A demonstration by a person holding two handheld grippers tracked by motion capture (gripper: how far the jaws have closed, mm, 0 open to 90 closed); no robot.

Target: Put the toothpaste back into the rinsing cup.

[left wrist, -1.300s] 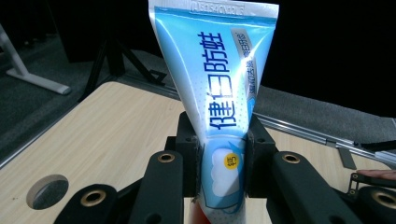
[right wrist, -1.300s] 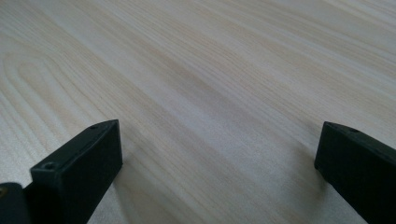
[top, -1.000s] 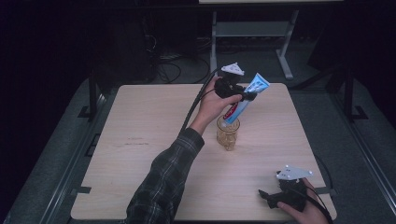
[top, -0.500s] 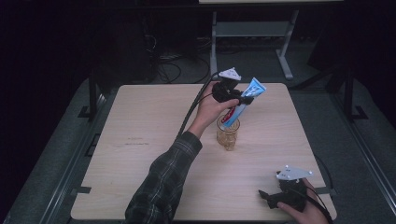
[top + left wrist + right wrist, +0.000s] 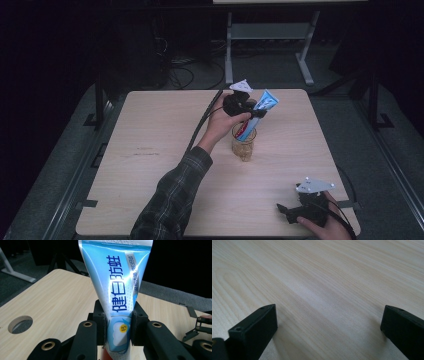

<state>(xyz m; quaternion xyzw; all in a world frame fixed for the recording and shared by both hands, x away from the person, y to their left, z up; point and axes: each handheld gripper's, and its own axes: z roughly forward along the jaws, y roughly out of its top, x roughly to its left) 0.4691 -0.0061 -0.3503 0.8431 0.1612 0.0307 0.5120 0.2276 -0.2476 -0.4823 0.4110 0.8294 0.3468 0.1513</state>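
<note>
Toothpaste tube (image 5: 120, 290), blue and white, pinched low on its body by the left tongs (image 5: 117, 325), both pads pressed to its sides. Tube tilted, lower end inside a clear glass cup (image 5: 243, 142) standing mid-surface (image 5: 150, 150). Right tongs (image 5: 329, 327) spread wide, nothing between, low over bare wood near the person's edge.
</note>
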